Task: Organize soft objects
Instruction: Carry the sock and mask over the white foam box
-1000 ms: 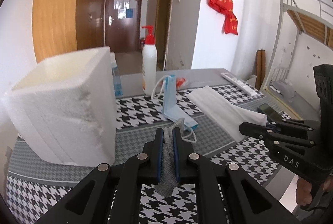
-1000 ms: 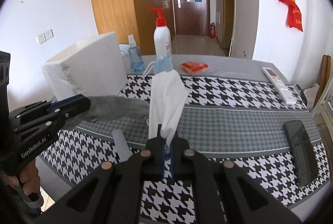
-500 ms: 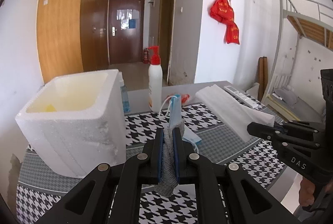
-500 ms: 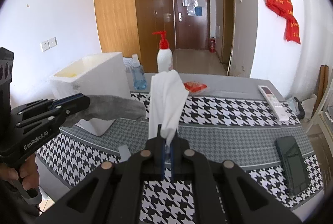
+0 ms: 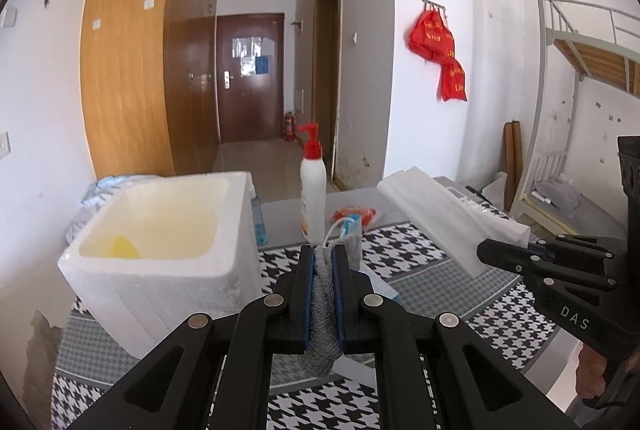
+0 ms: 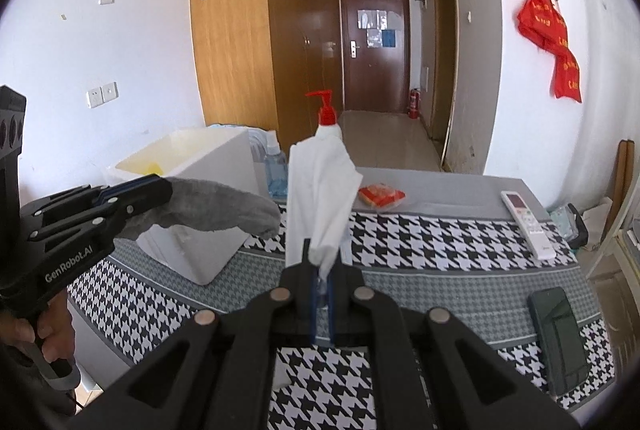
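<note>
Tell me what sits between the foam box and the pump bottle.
A clear blue spray bottle stands between the foam box and the pump bottle, plainest in the right wrist view.

We read "DAS" in pale capitals on the side of the black two-finger right gripper [image 5: 486,254], where it reaches in from the right of the left wrist view. On the flank of the black two-finger left gripper [image 6: 166,186], at the left of the right wrist view, we read "GenRobot.AI" in white letters. The yellow characters on the red cloth hangings [image 6: 550,42], far ahead on the wall, are too small for us to make out.
</note>
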